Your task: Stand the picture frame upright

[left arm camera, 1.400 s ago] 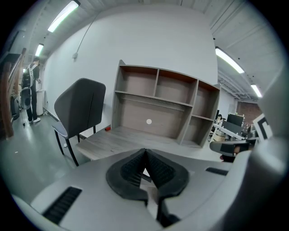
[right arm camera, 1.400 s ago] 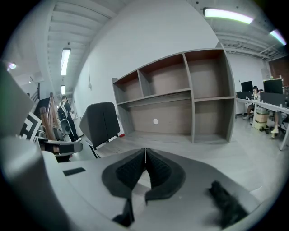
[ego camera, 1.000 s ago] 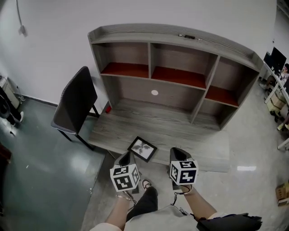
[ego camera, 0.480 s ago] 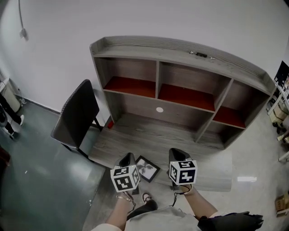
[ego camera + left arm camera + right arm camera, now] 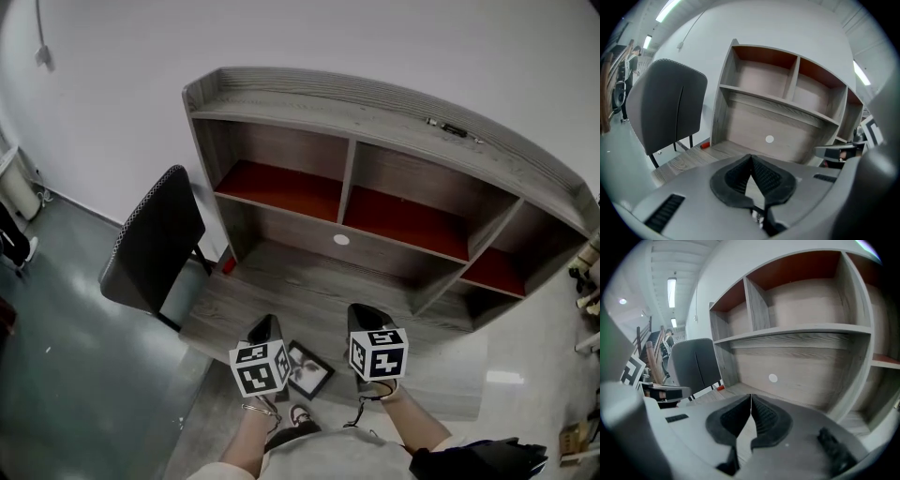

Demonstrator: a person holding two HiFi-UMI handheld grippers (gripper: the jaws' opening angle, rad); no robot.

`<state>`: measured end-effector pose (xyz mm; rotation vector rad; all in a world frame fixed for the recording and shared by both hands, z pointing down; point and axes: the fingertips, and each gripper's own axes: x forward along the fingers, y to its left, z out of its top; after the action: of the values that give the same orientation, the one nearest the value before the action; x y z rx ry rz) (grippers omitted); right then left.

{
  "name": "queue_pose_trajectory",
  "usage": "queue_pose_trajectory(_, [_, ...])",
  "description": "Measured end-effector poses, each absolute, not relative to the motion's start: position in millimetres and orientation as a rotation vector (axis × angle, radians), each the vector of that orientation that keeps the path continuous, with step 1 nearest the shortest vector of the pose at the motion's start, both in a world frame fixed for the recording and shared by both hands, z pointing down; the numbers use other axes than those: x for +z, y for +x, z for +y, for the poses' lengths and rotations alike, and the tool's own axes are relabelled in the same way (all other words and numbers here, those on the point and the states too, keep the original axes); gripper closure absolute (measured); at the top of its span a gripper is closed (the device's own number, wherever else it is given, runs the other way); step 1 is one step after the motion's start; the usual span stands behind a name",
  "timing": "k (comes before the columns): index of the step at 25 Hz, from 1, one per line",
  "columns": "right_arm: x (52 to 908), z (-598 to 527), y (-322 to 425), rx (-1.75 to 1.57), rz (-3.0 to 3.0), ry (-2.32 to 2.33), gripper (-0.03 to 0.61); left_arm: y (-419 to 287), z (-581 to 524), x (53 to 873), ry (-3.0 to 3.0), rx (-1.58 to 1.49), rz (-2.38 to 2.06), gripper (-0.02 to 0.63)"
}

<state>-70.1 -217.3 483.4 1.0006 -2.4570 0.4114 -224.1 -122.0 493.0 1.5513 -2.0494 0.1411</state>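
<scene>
The picture frame (image 5: 310, 368), black-edged with a black-and-white print, lies flat near the front edge of the grey wooden desk (image 5: 281, 291). It shows only in the head view, low between the two marker cubes. My left gripper (image 5: 266, 324) hovers just left of the frame with its jaws shut and nothing in them. My right gripper (image 5: 366, 312) hovers to the frame's right, also shut and empty. In the left gripper view the left gripper (image 5: 751, 157) points at the hutch's back panel; in the right gripper view the right gripper (image 5: 751, 397) does the same. Neither touches the frame.
A hutch (image 5: 375, 178) with red-floored shelf compartments stands on the desk's back half. A dark chair (image 5: 155, 239) stands at the desk's left end. A small red object (image 5: 228, 265) lies at the desk's back left corner. A white round dot (image 5: 341, 240) marks the back panel.
Both grippers and the head have come forward toward the desk. The frame has slid down in the picture and now sits between the two marker cubes. Jaws stay shut.
</scene>
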Motion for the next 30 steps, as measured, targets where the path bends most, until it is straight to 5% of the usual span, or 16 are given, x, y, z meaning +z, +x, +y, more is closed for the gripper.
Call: queue_pose_trajectory(30, [557.9,-175.4,-98.6,0.410,-2.378,0.568,0.546,-211.8,-45.2,568.7,1.153,0.119,-2.072,0.601])
